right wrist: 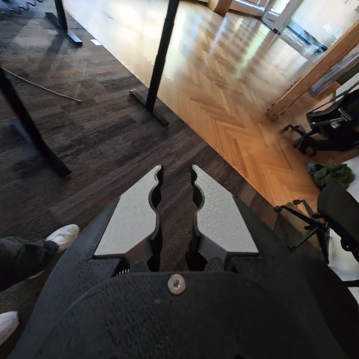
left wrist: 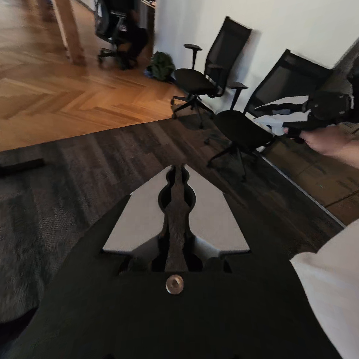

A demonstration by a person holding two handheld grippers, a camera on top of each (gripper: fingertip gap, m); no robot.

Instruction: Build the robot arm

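Left gripper [left wrist: 179, 167] is held in the air over dark grey carpet [left wrist: 81, 174], long axis running straight up the middle of its own view, tips aimed toward the carpet edge where the herringbone wood floor [left wrist: 68, 93] begins. Its jaws are together at the tips, only the wavy cut-out gaps between them, nothing gripped. Two black mesh office chairs [left wrist: 209, 77] stand by the white wall ahead-right, a green bundle [left wrist: 162, 66] on the floor just beside the nearer-wall one. Right gripper [right wrist: 177, 169] points forward and down over the same carpet [right wrist: 97, 126], long axis also up the view centre, tips toward the carpet/wood seam. Its jaws stand apart with a clear gap, carpet showing between them, nothing held. In the left view it shows far right, held by a hand [left wrist: 328, 143], pointing left. Black desk legs [right wrist: 159, 64] stand ahead-left of it, a wooden post [right wrist: 310, 71] to the far right. Person's white shoe [right wrist: 62, 236] on the carpet at lower left, near the gripper body. Both views motion-blurred.
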